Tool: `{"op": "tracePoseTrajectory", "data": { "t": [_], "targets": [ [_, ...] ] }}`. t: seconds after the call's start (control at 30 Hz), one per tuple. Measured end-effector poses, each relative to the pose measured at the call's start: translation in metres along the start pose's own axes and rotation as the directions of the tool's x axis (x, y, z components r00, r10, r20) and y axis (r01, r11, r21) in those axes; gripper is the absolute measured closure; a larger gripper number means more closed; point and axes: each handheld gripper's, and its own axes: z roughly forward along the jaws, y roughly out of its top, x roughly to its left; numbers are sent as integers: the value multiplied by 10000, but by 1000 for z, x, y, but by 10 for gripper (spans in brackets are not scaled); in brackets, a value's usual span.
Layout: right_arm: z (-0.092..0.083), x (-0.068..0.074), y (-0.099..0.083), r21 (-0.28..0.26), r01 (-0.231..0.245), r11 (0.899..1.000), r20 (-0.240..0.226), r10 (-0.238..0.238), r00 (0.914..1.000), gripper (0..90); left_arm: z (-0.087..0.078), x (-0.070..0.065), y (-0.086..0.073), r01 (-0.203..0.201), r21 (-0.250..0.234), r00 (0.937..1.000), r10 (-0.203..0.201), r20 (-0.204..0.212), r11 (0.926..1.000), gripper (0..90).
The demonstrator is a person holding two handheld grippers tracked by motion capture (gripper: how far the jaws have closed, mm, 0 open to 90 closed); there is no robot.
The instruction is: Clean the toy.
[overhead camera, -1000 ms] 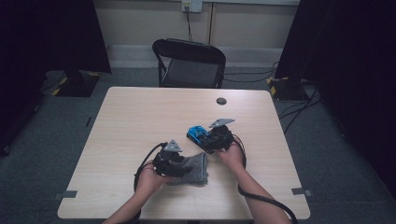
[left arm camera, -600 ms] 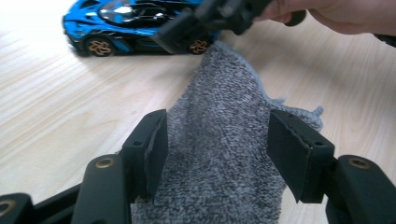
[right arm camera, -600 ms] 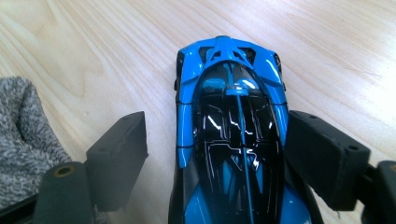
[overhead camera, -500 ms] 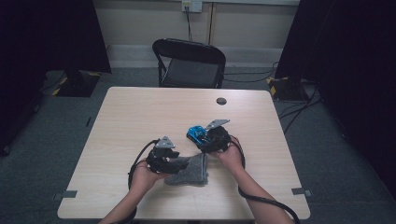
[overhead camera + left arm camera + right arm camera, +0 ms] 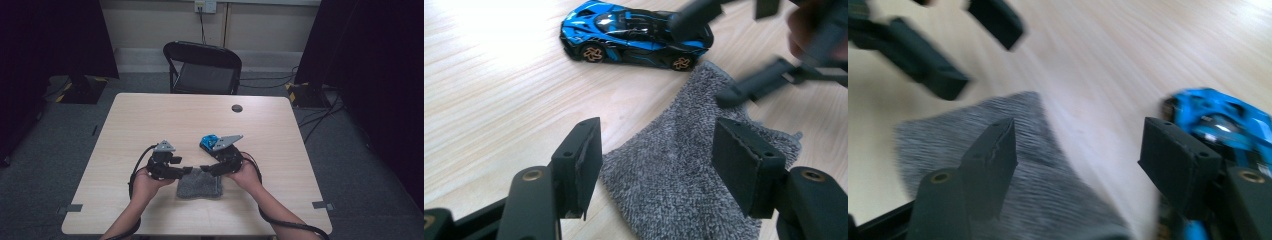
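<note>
My hands have spread apart over the cloth (image 5: pixel 200 183); my right gripper (image 5: pixel 206 169), just closing some, and left gripper (image 5: pixel 187 170) gape, holding nothing.

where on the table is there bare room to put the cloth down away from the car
Bare wood runs along the far half of the table, bordered by the black disc, and down both side edges. It is crowded near the front middle, where the grey cloth, blue toy car and both grippers sit.

It looked like a lab or recording studio: a pale wooden table (image 5: pixel 150 115) stood on grey carpet (image 5: pixel 60 135), with black curtains (image 5: pixel 50 35), a black folding chair (image 5: pixel 202 67), floor cables (image 5: pixel 320 120) and a wall socket (image 5: pixel 205 6).
</note>
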Motion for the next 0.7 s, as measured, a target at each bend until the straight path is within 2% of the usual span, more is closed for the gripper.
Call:
{"op": "tracePoseTrajectory", "data": {
  "t": [0.1,0.2,0.3,0.53,0.6,0.7],
  "targets": [
    [5,14,1,-2,201,9998,-553,-201,9983,365,0,1,-1,5,43,10000,-5,-56,10000,374],
    [10,23,-3,241,309,9992,-945,-285,9951,404,0,1,-2,34,19,9999,-34,-165,10000,374],
    [16,25,-10,532,217,9983,-1096,-158,9938,435,-1,2,-3,94,33,9998,-94,-202,9999,374],
    [22,31,-27,1097,319,9935,-1110,-197,9936,429,-2,4,-5,184,78,9995,-182,-247,9998,374],
    [23,31,-31,1085,266,9937,-1101,-146,9938,411,-2,4,-4,186,80,9995,-183,-256,9998,374],
    [22,30,-36,941,-59,9955,-1136,166,9934,384,-1,4,-4,203,37,9995,-203,-228,9998,368]
  ]
}}
